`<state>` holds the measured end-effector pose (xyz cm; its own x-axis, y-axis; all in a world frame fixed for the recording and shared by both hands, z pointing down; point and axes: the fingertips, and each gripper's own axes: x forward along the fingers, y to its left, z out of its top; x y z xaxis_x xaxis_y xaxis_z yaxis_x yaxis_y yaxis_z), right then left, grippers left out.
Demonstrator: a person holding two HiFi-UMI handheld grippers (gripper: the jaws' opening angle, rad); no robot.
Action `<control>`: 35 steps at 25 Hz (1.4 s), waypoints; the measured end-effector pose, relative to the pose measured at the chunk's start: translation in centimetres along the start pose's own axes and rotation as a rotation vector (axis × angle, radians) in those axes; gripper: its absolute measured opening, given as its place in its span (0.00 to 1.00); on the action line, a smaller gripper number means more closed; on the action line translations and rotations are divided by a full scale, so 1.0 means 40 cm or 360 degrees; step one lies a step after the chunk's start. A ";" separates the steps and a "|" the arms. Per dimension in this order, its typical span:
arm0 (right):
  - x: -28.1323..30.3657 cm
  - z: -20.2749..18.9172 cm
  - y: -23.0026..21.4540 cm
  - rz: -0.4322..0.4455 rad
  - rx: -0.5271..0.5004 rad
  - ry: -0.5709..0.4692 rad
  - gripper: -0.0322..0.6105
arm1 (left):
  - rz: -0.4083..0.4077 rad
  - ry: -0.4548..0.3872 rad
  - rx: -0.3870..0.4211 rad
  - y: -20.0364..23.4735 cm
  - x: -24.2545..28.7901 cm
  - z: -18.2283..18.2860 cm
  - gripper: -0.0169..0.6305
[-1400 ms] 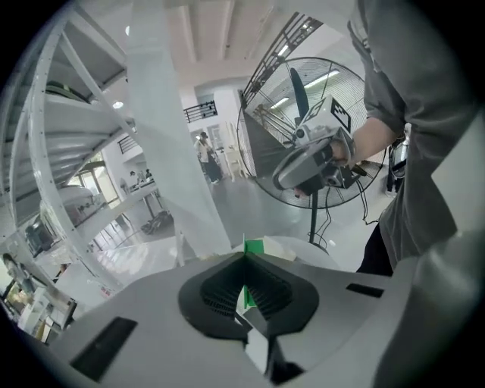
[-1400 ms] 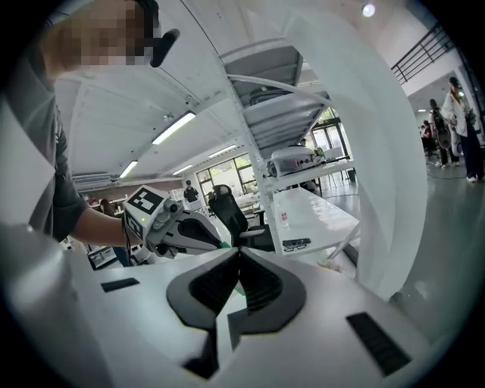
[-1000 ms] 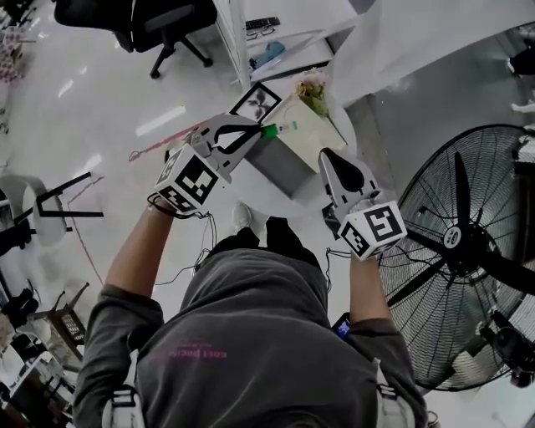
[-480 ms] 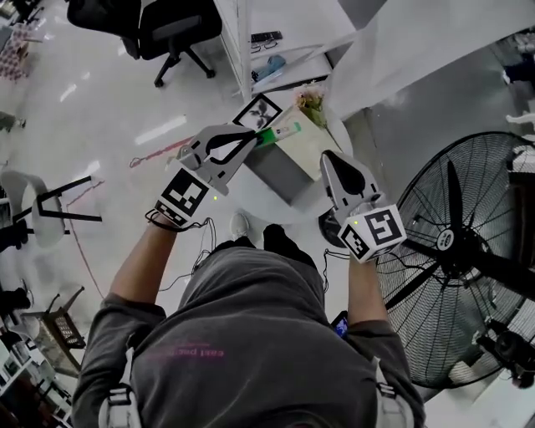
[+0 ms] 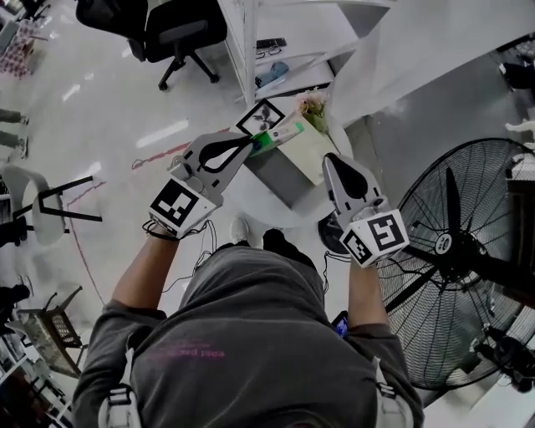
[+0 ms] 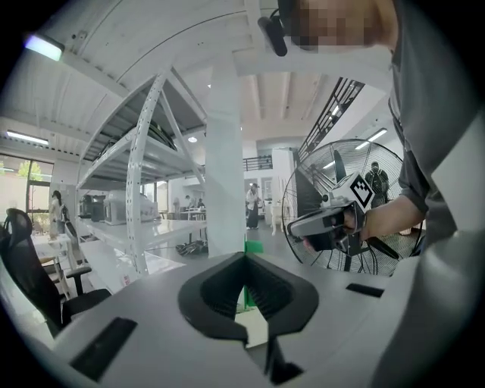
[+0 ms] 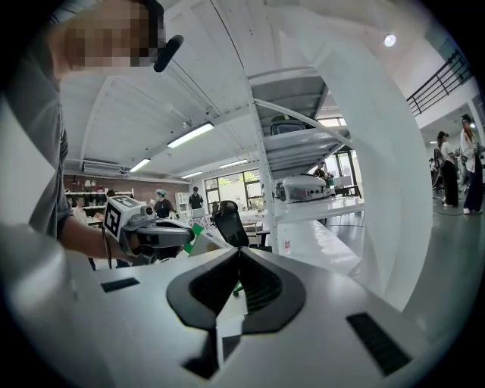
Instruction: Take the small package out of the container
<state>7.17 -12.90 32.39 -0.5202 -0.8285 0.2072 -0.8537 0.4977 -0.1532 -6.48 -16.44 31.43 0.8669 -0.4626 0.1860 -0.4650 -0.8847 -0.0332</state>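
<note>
Left gripper (image 5: 251,144) fingers pressed onto small green-and-white package (image 5: 281,133); package sticks out past jaw tips, over upper left edge of grey box (image 5: 280,173), apart from its inside; box sits on round white table (image 5: 251,196), flowers (image 5: 313,104) at its far end; right gripper (image 5: 328,159) just beside box's right side, fingers pressed together, nothing between them; big fan (image 5: 465,251) at right; office chair (image 5: 171,25) well apart, top left.
</note>
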 end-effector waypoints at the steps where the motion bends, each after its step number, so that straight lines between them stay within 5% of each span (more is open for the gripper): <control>1: 0.002 0.007 0.004 0.0005 0.0000 -0.0007 0.08 | 0.0009 0.0006 -0.0048 0.001 -0.006 0.004 0.05; 4: 0.004 0.024 0.013 0.0023 -0.0011 -0.0028 0.08 | 0.0035 0.0001 -0.0127 0.001 -0.018 0.016 0.05; 17: -0.008 0.046 0.011 0.0036 -0.0031 -0.0057 0.08 | 0.0125 -0.0169 -0.0033 0.020 -0.036 0.064 0.05; 35: 0.013 0.023 0.006 0.0067 -0.0054 -0.0006 0.08 | 0.0158 -0.0143 -0.0115 0.034 -0.033 0.045 0.05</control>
<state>6.71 -13.43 31.57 -0.5558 -0.8075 0.1976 -0.8313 0.5406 -0.1289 -7.94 -17.13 29.38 0.8271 -0.5536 0.0967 -0.5581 -0.8294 0.0246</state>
